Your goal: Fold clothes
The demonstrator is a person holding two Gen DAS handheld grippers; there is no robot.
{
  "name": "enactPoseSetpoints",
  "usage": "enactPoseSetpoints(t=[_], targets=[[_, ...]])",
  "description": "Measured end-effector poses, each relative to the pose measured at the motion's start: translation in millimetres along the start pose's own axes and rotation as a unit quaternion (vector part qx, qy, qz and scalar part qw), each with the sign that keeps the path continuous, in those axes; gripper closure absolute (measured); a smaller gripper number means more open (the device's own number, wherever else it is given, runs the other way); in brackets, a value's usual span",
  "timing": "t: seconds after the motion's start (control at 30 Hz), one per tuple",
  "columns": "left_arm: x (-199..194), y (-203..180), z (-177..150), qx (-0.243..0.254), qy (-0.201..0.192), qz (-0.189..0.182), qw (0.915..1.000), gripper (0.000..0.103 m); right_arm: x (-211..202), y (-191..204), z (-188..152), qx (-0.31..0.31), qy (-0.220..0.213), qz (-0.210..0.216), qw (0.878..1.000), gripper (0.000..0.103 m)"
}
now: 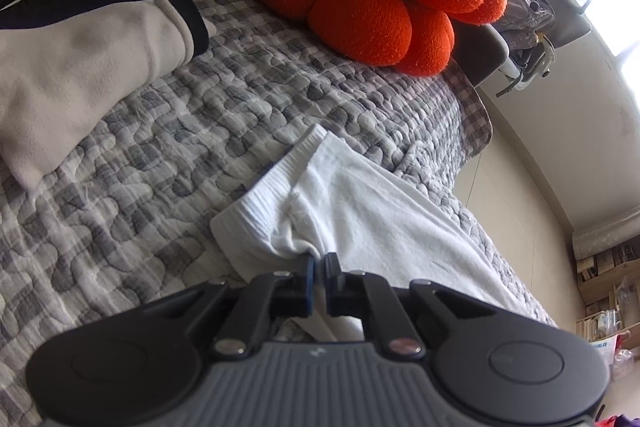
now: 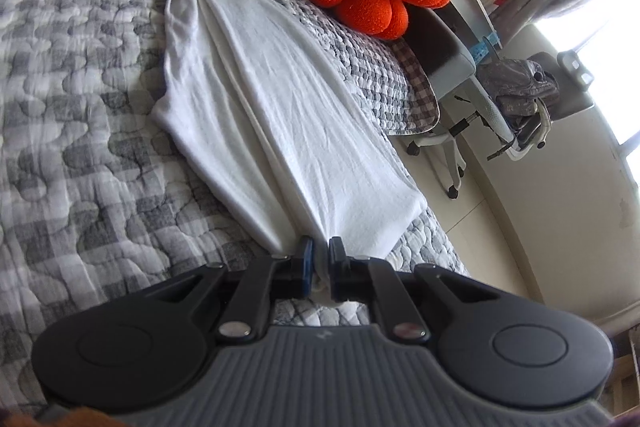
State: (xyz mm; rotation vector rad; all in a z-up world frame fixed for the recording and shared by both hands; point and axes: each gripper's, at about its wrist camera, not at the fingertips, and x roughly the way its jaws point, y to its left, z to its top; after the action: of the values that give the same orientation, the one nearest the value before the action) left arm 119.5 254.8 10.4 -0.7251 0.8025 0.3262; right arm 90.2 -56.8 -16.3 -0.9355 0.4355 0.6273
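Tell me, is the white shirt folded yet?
Not yet. The white garment already looks narrowed into a long strip on the quilt. Right now the left gripper and right gripper each pinch one end, stretching it. Folding it shorter is left, and the beige-and-navy garment lies unfolded.

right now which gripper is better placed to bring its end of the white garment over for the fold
Right, probably. The right gripper pinches the white garment at the end near the bed edge, with the length ahead. The left gripper grips the ribbed end and can anchor it.
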Motion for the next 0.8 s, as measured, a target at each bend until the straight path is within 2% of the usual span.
enactPoseSetpoints(t=[0.17, 0.4, 0.63, 0.8], targets=[[1.0, 7.6, 4.5, -0.012, 0.006, -0.016, 0.9998, 0.097, 0.9, 4.3, -2.7, -0.014, 0.000, -0.007, 1.000, 0.095], [-9.7, 17.3, 11.3, -0.022, -0.010, -0.017, 0.9996, 0.098, 1.2, 8.4, -3.6, -0.026, -0.001, -0.011, 1.000, 0.095], [-18.2, 26.6, 18.7, -0.048, -0.004, -0.030, 0.9984, 0.098, -2.5, -1.5, 0.8, 0.000, -0.011, -0.022, 1.000, 0.097], [-22.6, 24.4, 26.3, -0.043, -0.021, -0.044, 0.9979, 0.097, -2.6, -7.1, 3.5, 0.018, -0.018, -0.021, 0.999, 0.097]])
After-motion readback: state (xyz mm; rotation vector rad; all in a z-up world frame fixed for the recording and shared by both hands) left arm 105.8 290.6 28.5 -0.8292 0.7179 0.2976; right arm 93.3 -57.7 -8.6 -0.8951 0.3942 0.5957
